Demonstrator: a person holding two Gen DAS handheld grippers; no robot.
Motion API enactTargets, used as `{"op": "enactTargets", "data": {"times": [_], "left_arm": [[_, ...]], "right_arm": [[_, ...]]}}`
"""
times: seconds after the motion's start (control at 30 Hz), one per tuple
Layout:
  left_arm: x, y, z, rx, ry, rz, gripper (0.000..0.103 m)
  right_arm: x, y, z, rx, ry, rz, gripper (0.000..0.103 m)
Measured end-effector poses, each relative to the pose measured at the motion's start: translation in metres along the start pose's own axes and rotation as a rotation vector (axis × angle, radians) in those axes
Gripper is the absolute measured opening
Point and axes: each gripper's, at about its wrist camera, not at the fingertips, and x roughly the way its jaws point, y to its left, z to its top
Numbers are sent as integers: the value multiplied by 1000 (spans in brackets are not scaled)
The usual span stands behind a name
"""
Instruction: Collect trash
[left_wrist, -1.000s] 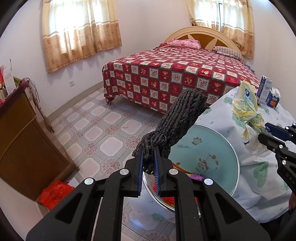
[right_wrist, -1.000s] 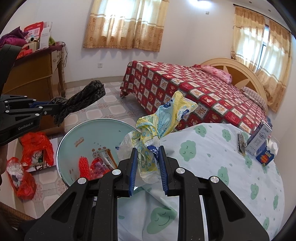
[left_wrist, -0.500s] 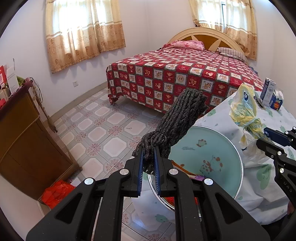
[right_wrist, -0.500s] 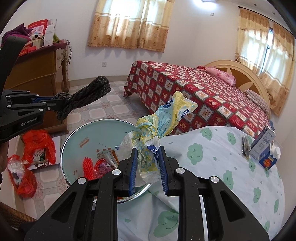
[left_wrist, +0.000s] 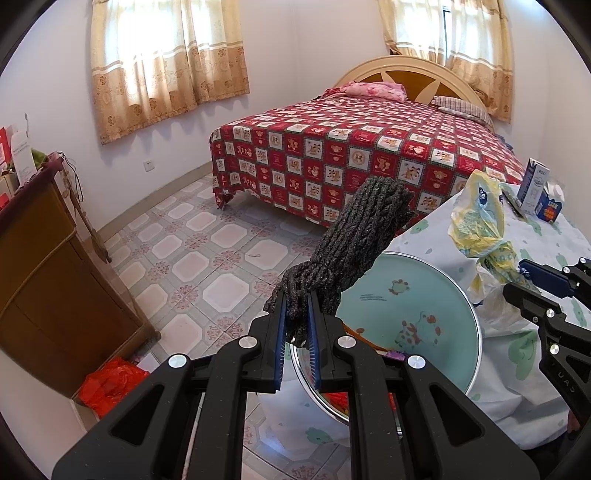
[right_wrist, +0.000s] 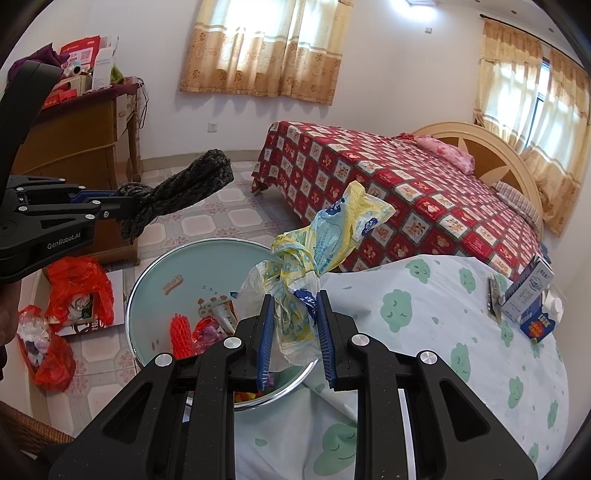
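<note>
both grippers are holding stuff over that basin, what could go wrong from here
1. The left gripper pinches only the tail of the dark rope bundle, and most of it juts past the basin rim, so it may drop onto the floor tiles.
2. The right gripper squeezes loose film of the knotted plastic bag; it could slip out early onto the tablecloth.
3. The basin overhangs the table edge, so a knock might tip it.

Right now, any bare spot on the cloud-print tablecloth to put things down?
Yes: the broad stretch of cloud-print tablecloth between the knotted yellow plastic bag and the blue-white carton. Crowded: far edge around the carton, and the round teal basin, which holds scraps.
</note>
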Motion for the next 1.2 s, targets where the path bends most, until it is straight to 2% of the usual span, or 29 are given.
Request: {"op": "enactTargets", "data": {"times": [0.33,0.43,0.47,0.57,0.67,0.73,0.8,0.93,1.0,1.2], "left_arm": [[-1,-8,2,5,-7,-52,13],[-3,-11,1,5,-14,-78,17],[-4,-13,1,6,-20,-81,21],[-8,-16,1,11,-30,-98,27],[-15,-19,1,12,-52,-91,51],[-21,-20,2,7,-71,-92,55],[-28,-19,3,1,-86,-95,66],[-49,-24,7,1,-137,-107,72],[-60,-26,8,-1,-164,-113,79],[-84,-36,11,14,-225,-117,83]], "right_arm": [[5,6,0,-11,-11,7,26],[5,4,-1,-2,-26,16,32],[5,2,-2,3,-26,17,37],[3,-1,-3,18,-28,17,40],[-7,-7,-7,51,-42,12,47],[-15,-12,-10,74,-51,-1,49],[-31,-21,-17,117,-69,-17,51],[-61,-33,-25,167,-117,-65,55],[-82,-39,-29,185,-155,-99,57],[-119,-52,-31,219,-242,-150,62]]}}
